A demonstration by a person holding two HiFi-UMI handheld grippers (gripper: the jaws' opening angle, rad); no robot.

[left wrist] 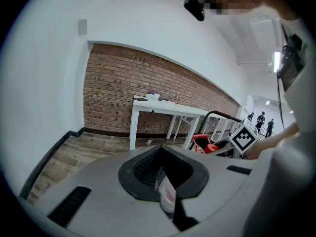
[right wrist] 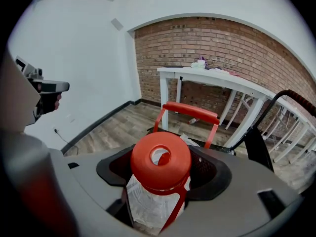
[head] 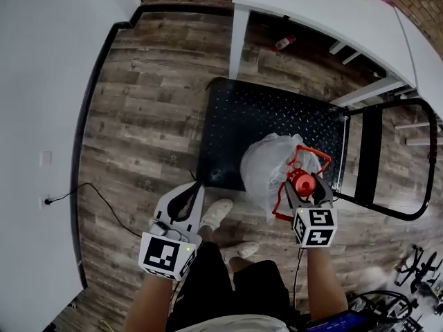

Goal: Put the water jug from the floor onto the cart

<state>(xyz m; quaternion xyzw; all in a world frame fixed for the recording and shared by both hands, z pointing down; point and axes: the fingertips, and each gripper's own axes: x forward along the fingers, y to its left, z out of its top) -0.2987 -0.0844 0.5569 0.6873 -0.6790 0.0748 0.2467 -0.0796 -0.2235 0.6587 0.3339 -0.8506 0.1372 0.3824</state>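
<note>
The water jug (head: 273, 166) is clear plastic with a red cap (head: 302, 182) and a red handle (head: 308, 155). My right gripper (head: 304, 194) is shut on its neck, just under the cap. The jug hangs over the near right corner of the black cart (head: 263, 113); whether it touches the deck cannot be told. In the right gripper view the jug's body (right wrist: 148, 201) fills the space between the jaws of my right gripper (right wrist: 165, 169), and the red handle (right wrist: 190, 111) stands behind it. My left gripper (head: 196, 189) is off to the left over the floor, shut and holding nothing.
The cart's black push handle (head: 415, 161) lies to its right. A white table (head: 311, 9) stands beyond the cart, with a small bottle (head: 284, 42) on the floor under it. A cable (head: 90, 192) runs from the left wall. My shoes (head: 216, 214) are by the cart's near edge.
</note>
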